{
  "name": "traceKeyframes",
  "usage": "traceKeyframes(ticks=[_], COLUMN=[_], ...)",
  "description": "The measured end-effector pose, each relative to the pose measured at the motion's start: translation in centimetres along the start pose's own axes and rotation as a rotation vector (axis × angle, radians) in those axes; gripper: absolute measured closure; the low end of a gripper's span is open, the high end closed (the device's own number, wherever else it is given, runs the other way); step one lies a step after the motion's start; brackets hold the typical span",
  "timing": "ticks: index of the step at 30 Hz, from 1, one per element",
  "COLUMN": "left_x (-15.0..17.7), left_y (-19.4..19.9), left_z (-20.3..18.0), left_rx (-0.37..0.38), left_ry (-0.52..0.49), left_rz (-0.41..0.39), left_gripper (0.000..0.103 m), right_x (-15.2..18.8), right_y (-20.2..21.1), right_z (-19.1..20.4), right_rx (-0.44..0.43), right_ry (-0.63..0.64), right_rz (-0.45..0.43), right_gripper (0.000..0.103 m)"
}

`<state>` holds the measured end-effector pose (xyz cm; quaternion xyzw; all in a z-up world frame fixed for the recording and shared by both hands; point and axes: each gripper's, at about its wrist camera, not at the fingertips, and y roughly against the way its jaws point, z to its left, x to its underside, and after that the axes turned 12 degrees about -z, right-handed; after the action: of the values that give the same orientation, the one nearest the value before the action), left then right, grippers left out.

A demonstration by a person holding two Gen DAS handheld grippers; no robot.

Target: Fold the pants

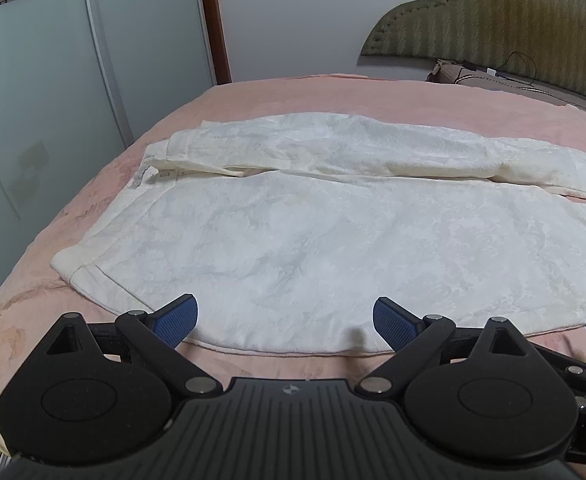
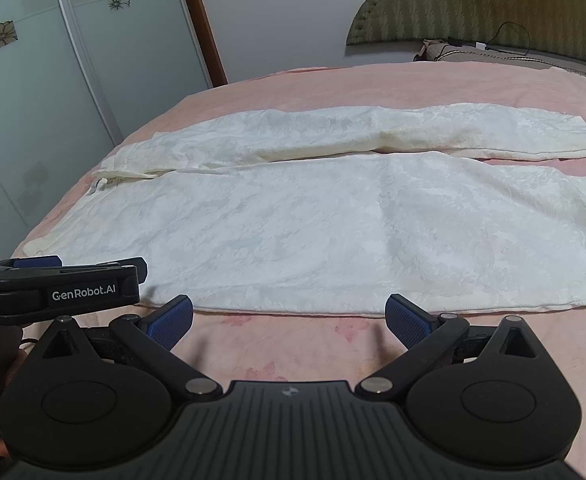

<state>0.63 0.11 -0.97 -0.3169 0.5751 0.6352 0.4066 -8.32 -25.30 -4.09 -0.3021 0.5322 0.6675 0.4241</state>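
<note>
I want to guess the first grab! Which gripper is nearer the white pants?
Probably the left gripper: its open fingers already reach over the near edge of the pants. The right gripper, also open, sits over bare pink blanket short of that edge.

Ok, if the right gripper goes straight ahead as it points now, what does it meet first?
Probably the near hem edge of the white pants; the open right gripper sits over bare pink bedspread just short of it.

— Any writing to read here?

— One brand: "GenRobot.AI" in white letters on the black side of the left claw [image 2: 77,276], which shows just left of and ahead of the right claw [image 2: 289,320] in the right wrist view.

— Anything else?

— A small round emblem on each claw's ribbed housing, without letters. No other text is legible.
</note>
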Motion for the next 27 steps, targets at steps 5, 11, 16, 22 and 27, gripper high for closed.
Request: traceKeyframes(ticks=[5,11,16,22,27], left_x=[0.07,0.08,0.12,0.18,0.19], left_y=[0.01,-0.01,-0.04,-0.09,-0.06], left_z=[-0.03,-0.02,-0.02,-0.05,-0.10], left_rx=[-0.002,-0.003,-0.002,-0.004,0.007], left_ry=[-0.003,-0.003,-0.001,0.000,0.001], left_rz=[0.003,0.004,0.006,0.010,0.000], left_gripper=[0.007,0.007,0.007,0.007,0.007], right_x=[0.08,0.08,0.12,0.16,-0.13], right_y=[-0.09,-0.08,-0.20,-0.28,-0.26], right_z=[0.11,0.05,0.02,0.00,-0.02], right_rx=[-0.004,-0.007,-0.011,-0.017,-0.027], right_ry=[0.002,0.002,0.001,0.002,0.035], right_rz=[0.006,0.009,0.012,0.018,-0.005], right_gripper=[0.000,0.000,0.000,0.000,0.000])
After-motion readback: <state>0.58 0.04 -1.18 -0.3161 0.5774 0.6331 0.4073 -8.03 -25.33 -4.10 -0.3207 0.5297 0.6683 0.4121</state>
